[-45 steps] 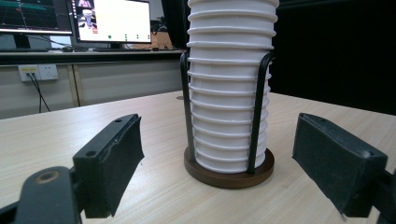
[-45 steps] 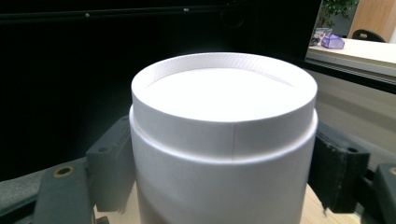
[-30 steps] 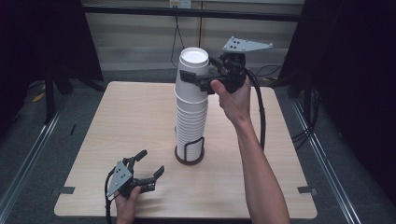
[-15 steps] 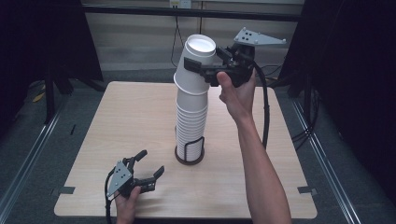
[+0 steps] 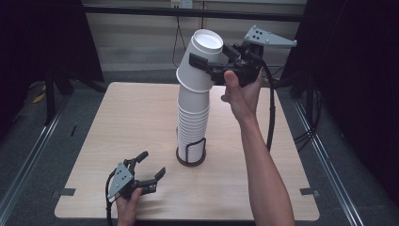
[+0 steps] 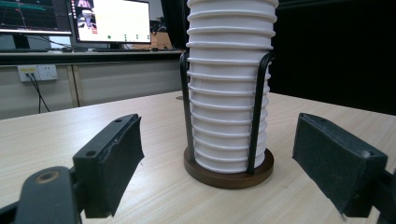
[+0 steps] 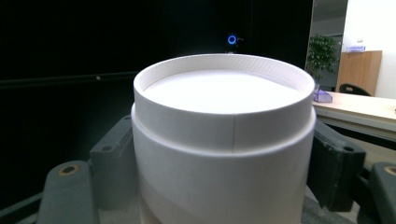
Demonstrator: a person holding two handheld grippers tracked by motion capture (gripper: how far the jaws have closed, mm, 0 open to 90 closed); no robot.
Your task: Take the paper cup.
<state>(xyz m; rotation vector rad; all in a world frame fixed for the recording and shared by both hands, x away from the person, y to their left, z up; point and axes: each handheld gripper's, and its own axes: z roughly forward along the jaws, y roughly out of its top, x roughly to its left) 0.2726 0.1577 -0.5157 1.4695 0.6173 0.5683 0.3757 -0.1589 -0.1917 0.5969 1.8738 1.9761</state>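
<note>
Lifting and tilting: right gripper has raised the top cup, fingers clamped, nearly off the stack; left gripper rests released.

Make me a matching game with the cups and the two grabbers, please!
Things:
1. top cup
2. cup stack
3. left gripper
4. holder base

States:
A. jaws apart, low near the table's front edge
B. dark brown, round, on the table
C. tilted, squeezed by the right gripper
D. upright inside black wire bars

Pairs: 1-C, 2-D, 3-A, 4-B
</note>
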